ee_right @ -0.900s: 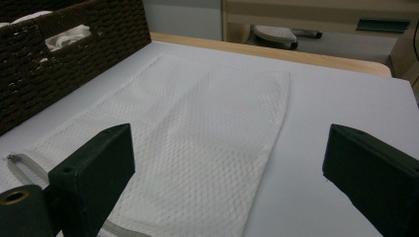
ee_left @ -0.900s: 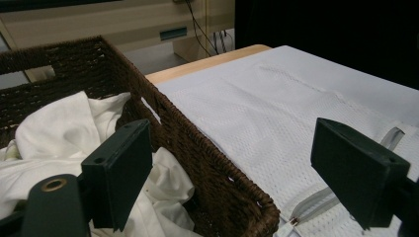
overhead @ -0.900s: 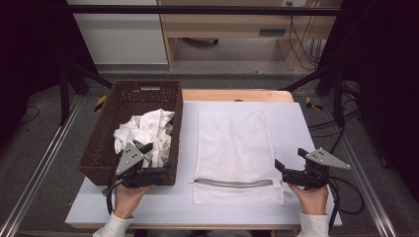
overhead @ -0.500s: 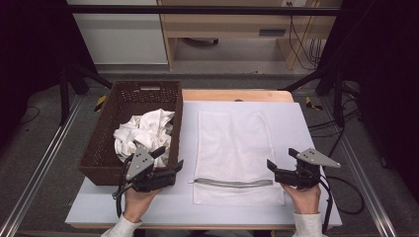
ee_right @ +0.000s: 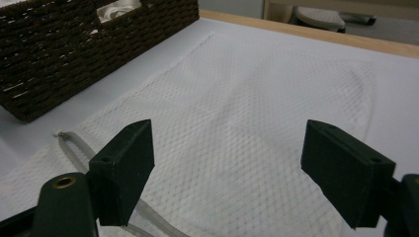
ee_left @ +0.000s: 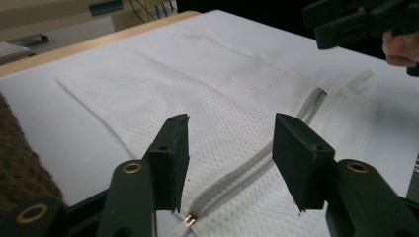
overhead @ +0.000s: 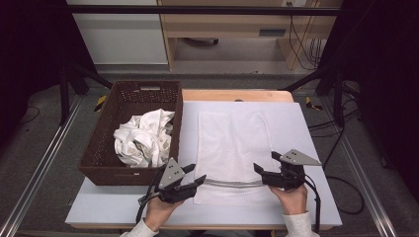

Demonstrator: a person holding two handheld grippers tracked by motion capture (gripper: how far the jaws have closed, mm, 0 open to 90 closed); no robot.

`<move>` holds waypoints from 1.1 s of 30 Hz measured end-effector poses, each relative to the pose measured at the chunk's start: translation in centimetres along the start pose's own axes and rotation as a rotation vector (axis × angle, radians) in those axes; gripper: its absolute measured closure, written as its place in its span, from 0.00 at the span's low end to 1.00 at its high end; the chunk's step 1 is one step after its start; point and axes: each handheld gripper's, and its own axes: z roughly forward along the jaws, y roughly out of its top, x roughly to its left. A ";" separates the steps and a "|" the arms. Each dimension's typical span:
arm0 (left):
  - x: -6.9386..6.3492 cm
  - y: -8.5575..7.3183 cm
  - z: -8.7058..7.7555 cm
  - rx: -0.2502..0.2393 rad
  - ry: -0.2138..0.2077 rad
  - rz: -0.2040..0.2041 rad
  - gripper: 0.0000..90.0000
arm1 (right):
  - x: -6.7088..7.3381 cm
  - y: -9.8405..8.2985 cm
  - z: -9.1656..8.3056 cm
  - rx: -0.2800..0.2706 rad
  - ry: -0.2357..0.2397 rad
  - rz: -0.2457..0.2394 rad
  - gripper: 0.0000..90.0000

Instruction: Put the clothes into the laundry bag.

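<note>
Grippers point(overhead: 200, 178) nearer mesh bag point(overhead: 232, 148); basket point(overhead: 99, 165) w/ cloth point(overhead: 143, 138)

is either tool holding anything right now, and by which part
Nothing is held. The left tool hangs open over the zipper of the mesh bag; the right tool is open above the mesh.

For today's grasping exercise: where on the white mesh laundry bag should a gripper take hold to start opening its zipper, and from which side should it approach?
Probably the small metal zipper pull at the left end of the mesh laundry bag, by the left gripper, whose jaws are open. The zipper runs across the bag's near edge and the bag lies flat, so come down from the left end, pinching the one raised part.
</note>
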 end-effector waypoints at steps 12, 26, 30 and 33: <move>-1.7 -2.1 3.3 0.132 -0.082 0.039 0.81 | 1.3 -0.7 1.9 0.060 0.062 -0.018 0.33; -2.9 -3.8 5.7 0.257 -0.128 0.082 0.99 | 2.8 -2.1 4.6 0.197 0.106 -0.083 0.50; -2.9 -4.0 5.8 0.263 -0.130 0.085 0.99 | 3.3 -2.5 5.3 0.244 0.124 -0.097 0.56; -3.0 -4.0 5.8 0.264 -0.125 0.084 0.99 | 3.4 -2.7 5.6 0.275 0.133 -0.113 0.60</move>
